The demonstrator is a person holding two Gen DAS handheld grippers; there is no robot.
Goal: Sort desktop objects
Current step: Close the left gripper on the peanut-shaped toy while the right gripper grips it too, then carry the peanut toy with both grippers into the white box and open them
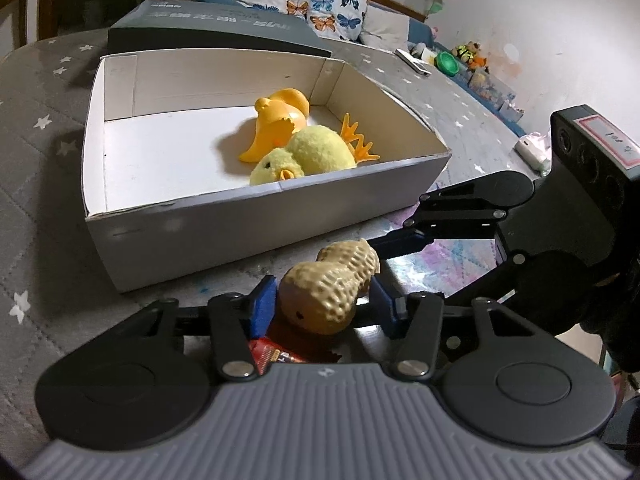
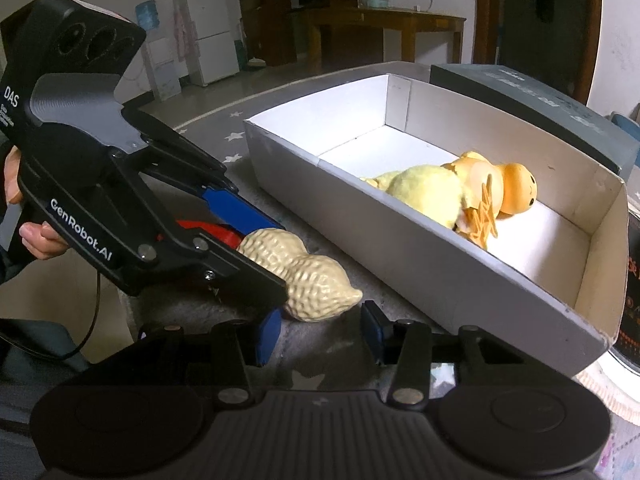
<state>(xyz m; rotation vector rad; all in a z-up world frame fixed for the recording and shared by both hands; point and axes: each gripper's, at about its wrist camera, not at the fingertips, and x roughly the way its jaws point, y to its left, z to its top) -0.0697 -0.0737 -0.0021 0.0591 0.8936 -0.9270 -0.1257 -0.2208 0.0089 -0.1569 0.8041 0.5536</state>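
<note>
Left tool [image 2: 276,276]: matte black body, grey ribbed panel, white lettering "GenRobot.AI" and "DAS", three round recesses on head, blue fingers [image 2: 240,208], silver screws at linkage pivots, thin black cable trailing below handle. Right tool [image 2: 316,336]: grey ribbed housing, two black round hubs, black link arms with silver rivets, blue fingertips [image 2: 370,326]. Bare hand [image 2: 30,216] on left handle.
</note>
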